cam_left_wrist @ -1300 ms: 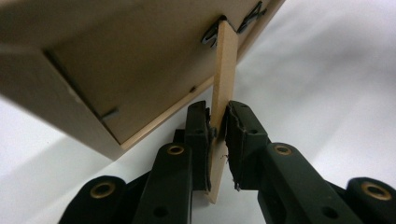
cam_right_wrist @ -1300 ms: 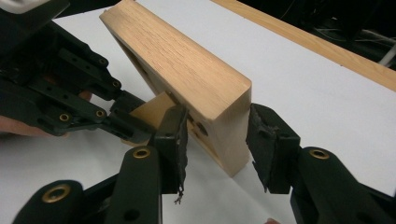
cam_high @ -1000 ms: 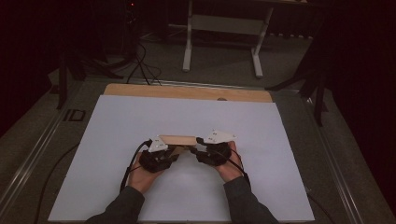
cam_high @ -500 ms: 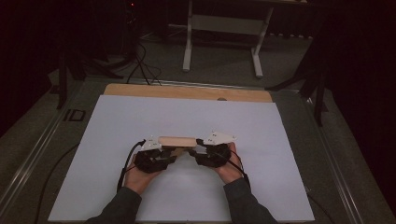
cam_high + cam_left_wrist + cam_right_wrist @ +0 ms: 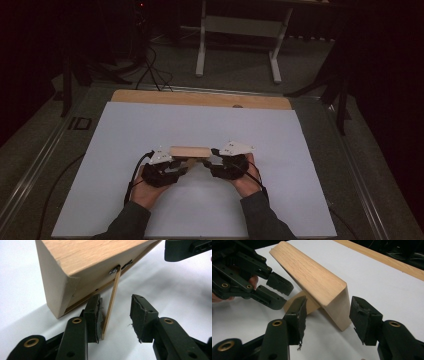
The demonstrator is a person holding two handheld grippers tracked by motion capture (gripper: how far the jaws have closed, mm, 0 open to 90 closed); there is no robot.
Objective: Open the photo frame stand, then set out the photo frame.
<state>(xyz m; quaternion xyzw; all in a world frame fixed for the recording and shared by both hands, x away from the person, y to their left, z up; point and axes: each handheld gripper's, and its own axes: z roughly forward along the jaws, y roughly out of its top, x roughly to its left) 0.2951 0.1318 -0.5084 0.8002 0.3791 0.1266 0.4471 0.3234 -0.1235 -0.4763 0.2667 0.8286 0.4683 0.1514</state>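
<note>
Wooden picture frame [image 5: 190, 151] stands mid-sheet on the white table cover [image 5: 300, 150], propped on its thin back stand [image 5: 111, 307], long axis left-right between both hands. Left gripper [image 5: 172, 167] and right gripper [image 5: 220, 165] have both just been opening (pads off the wood). Stand sits between the left jaws, frame's right end between the right jaws.

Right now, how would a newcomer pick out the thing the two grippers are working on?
On the white sheet covering the table, look near the front edge, between the left gripper and the right gripper. The wooden frame stands there tilted on a thin fold-out prop, the one pale wood piece among black jaws.
</note>
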